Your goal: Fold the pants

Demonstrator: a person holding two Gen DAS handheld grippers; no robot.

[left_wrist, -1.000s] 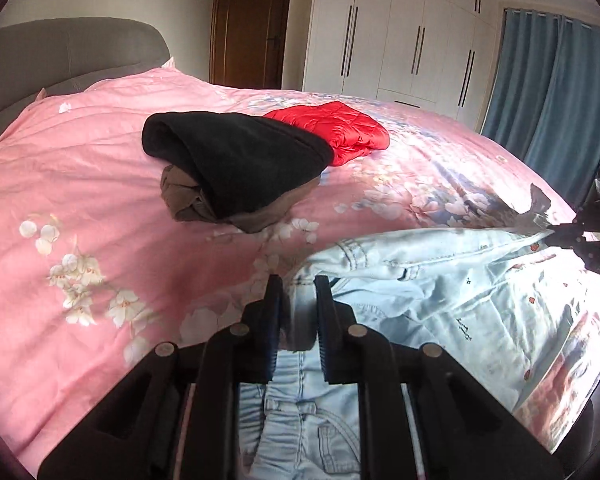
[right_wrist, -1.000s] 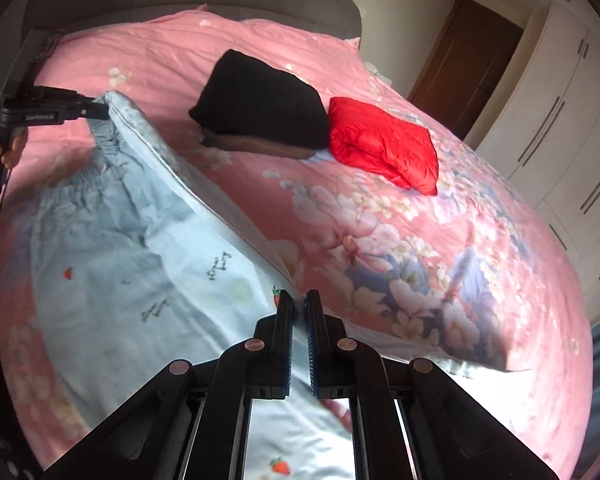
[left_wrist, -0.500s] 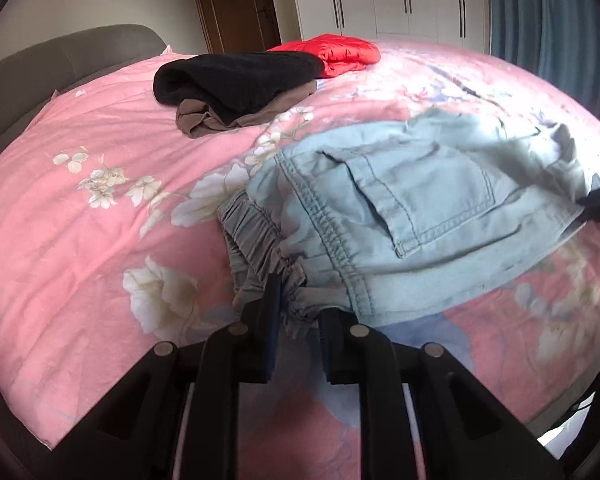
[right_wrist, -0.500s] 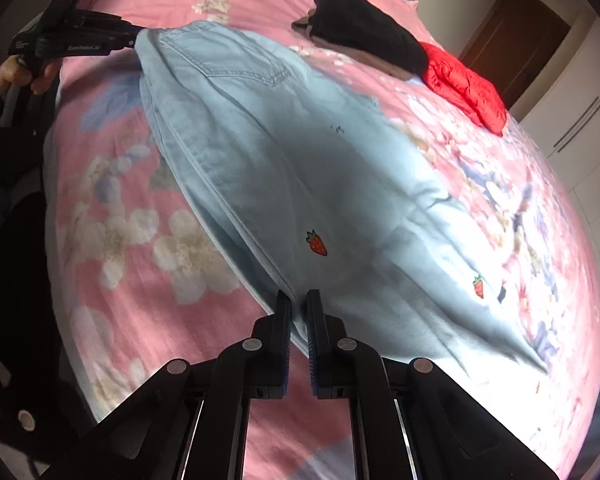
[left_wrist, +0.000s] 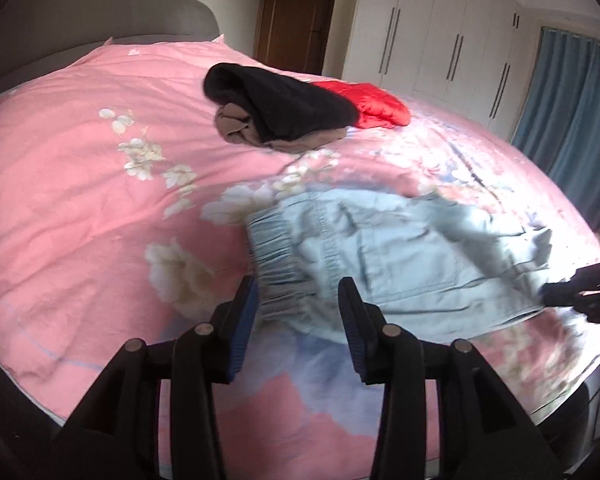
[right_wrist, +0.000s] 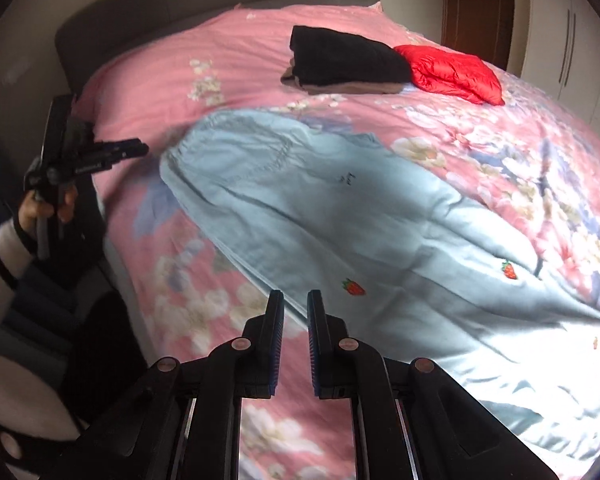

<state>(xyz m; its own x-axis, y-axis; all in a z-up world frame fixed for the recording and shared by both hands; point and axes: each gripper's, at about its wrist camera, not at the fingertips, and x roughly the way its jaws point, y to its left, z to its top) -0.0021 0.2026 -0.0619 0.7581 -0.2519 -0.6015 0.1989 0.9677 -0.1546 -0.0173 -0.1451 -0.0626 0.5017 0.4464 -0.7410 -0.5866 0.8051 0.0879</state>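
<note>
Pants (right_wrist: 340,216) lie flat on the bed (left_wrist: 80,168), along its near edge, already doubled leg on leg. Elastic waistband (left_wrist: 276,248) toward the headboard (left_wrist: 100,12) end, legs running off toward the foot end. Back pocket faces up.

Left tool (left_wrist: 296,300): wide, nothing between the pads, hovering just above the waistband at the near edge. Right tool (right_wrist: 294,308): narrow gap, no cloth in it as far as I can tell, sitting at the near edge just beside the long fold line, mid-leg by the strawberry print (right_wrist: 354,287).

My read: lengthwise fold is laid and both tools are off the cloth. Next is the crosswise fold, hems to waistband.

How I'd do it:
- Smooth first. There are ridges across the thigh and a bunched patch at the far leg end in the left view; folding over them locks them in.
- Grip the hem end at both corners, both layers together. One layer only and the legs slide apart.
- Lift low, carry the hems over and land them square on the waistband, edges matched, then let go together.
- Keep the cloth from dragging the duvet; it is soft and will wrinkle under the pants.

Black garment (right_wrist: 348,60) and red jacket (right_wrist: 456,72) sit mid-bed toward the headboard, well apart from the pants, no interference. Frames are motion-blurred, so the hem detail is unclear.
</note>
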